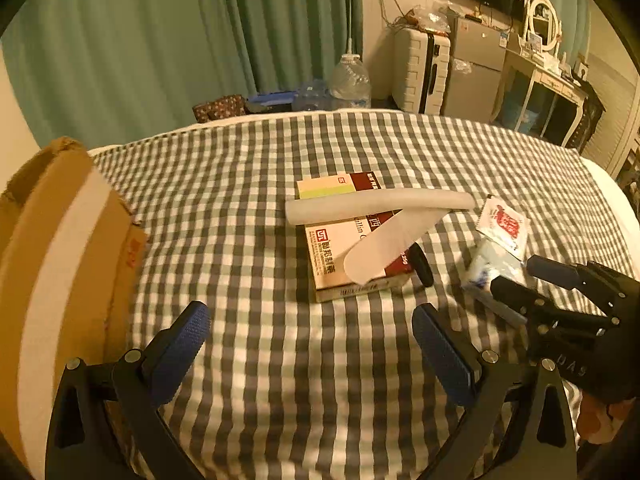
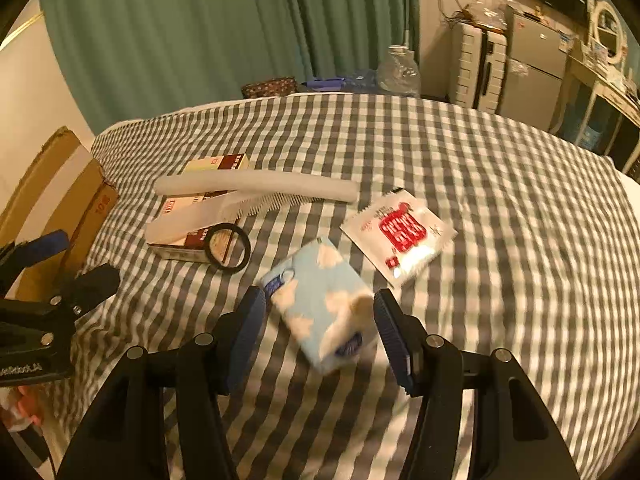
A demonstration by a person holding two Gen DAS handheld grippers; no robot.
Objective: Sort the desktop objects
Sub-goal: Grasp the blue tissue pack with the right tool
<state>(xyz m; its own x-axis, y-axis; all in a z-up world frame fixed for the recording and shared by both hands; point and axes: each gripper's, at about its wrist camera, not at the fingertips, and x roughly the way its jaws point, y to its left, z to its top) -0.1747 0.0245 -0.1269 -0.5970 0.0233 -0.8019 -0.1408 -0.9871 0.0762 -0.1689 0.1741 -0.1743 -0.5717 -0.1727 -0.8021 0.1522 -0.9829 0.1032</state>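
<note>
A checked bedspread carries everything. A cardboard box stands at its left edge. Mid-cloth lies a carton, with a foam tube, a comb and a magnifying glass on it. A tissue pack lies between the right gripper's spread, untouching jaws, a sachet just beyond. The left gripper gapes wide, empty.

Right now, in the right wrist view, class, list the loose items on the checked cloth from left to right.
Cardboard box → magnifier → tissue pack → red-and-white sachet. The medicine box, comb and foam tube overlap, so they are left out.
</note>
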